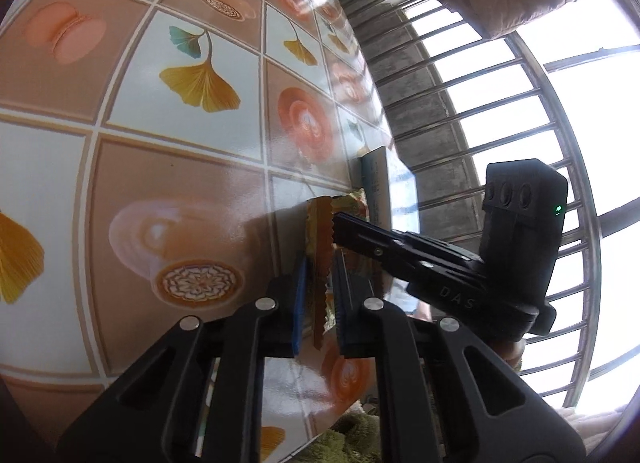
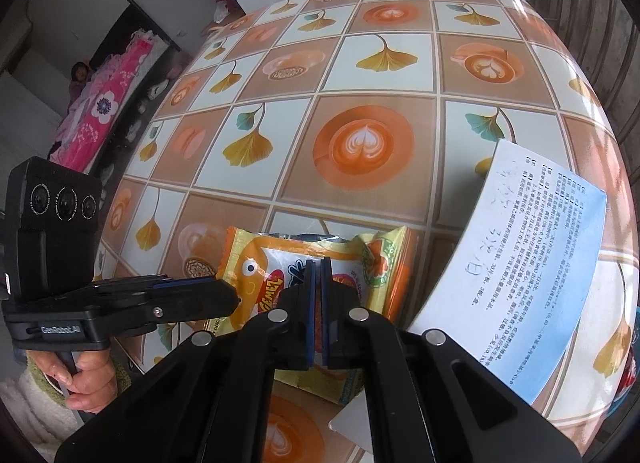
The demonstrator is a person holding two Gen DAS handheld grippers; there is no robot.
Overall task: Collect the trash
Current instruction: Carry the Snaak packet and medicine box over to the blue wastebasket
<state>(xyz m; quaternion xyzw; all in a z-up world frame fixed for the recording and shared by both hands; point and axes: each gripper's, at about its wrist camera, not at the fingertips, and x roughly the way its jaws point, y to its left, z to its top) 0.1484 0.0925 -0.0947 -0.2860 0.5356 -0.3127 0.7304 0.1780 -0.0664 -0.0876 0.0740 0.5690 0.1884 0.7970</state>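
A yellow-orange snack wrapper point(image 2: 256, 263) lies near the front edge of the table point(image 2: 360, 63), which has a patterned cover. My right gripper point(image 2: 319, 263) points down and is shut on the wrapper's middle. In the left wrist view its tip point(image 1: 336, 227) bites the wrapper from the right. The wrapper's serrated end point(image 1: 318, 223) stands edge-on between the blue pads point(image 1: 301, 303) of my left gripper point(image 1: 320, 263). Those jaws are narrow, with a sliver of space still showing beside the wrapper. In the right wrist view the left gripper point(image 2: 234, 297) reaches the wrapper's left end.
A white and blue printed leaflet point(image 2: 532, 263) lies right of the wrapper near the table's right edge. A small white scrap point(image 2: 352, 423) sits under my right gripper. A hand point(image 2: 88, 379) holds the left gripper. Window bars point(image 1: 480, 103) run beyond the table.
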